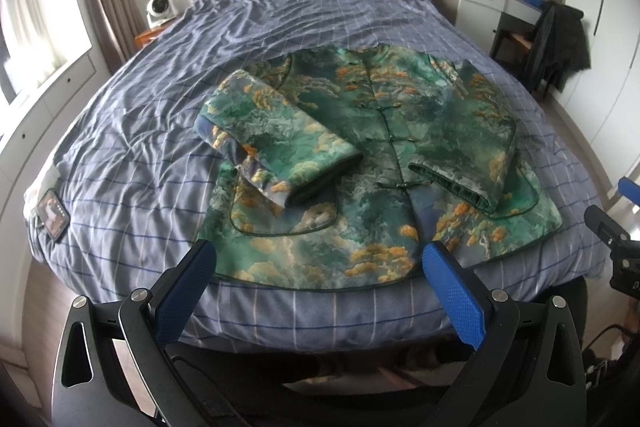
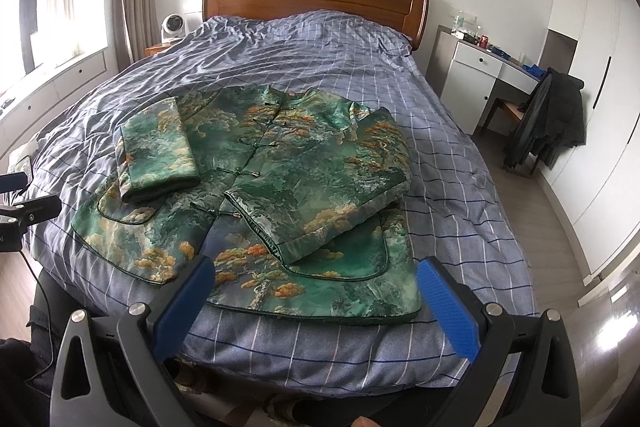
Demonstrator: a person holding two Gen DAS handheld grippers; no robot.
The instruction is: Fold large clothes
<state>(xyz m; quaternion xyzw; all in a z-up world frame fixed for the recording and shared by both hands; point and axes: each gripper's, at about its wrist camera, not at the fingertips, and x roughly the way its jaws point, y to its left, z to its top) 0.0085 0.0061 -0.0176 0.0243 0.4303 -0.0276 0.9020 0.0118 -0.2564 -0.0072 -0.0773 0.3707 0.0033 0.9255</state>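
Left wrist: both grippers' fingers spread, empty. Quilted jacket (image 1: 384,163) on bed (image 1: 132,163) looks soft, bulky; grab hem corners.

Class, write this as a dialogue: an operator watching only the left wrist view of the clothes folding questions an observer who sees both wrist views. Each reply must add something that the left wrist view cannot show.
Operator: I only catch a black edge of the other tool. Is it open?
Observer: Yes. The right hand-held gripper is open, its blue pads wide apart with nothing between them.
Operator: What is it aimed at?
Observer: The near hem of the green jacket, towards its right-hand corner, from over the foot of the bed. It is not touching the cloth.
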